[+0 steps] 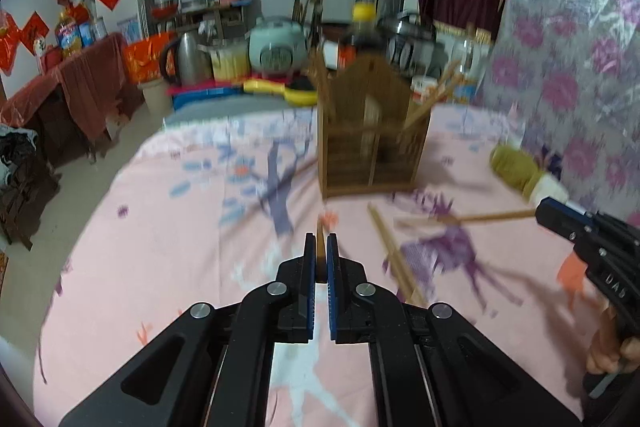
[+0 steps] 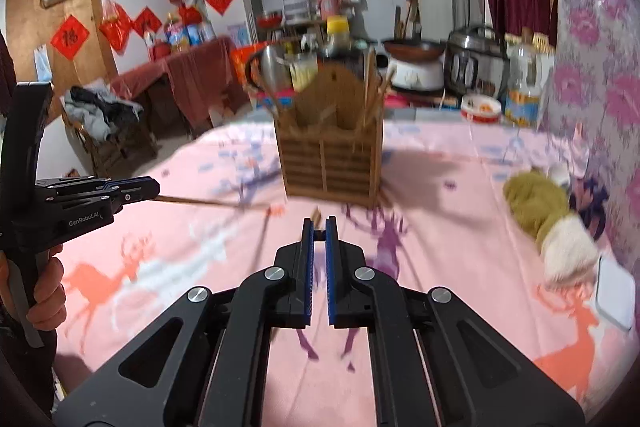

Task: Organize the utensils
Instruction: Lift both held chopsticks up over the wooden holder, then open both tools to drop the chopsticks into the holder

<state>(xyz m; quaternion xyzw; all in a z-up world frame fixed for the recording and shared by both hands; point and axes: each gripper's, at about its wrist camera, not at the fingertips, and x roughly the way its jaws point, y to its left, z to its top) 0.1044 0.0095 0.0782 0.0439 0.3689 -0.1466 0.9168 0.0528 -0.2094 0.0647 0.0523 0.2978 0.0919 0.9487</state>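
Pink cloth printed with deer and trees covers the counter (image 1: 168,227), and a slatted wooden utensil holder (image 1: 372,131) stands upright on it toward the far side. Several chopsticks already lean in the holder's right-hand compartment. The left claw (image 1: 320,247) is clenched on a single chopstick (image 1: 320,239), which shows end-on as a thin brown sliver pinched between the blue pads. From the right wrist view the same stick runs out level from the claw, its far end over the cloth short of the holder. The right claw (image 2: 319,227) is likewise clenched on another chopstick (image 2: 317,215), only a short blurred tip showing past the pads; the left view shows it as a long pale stick stretching leftward from that claw. A loose pair of chopsticks (image 1: 394,259) lies on the cloth between the two claws, near the holder's base. An olive and cream bundle of yarn (image 2: 548,215) rests by the floral wall.
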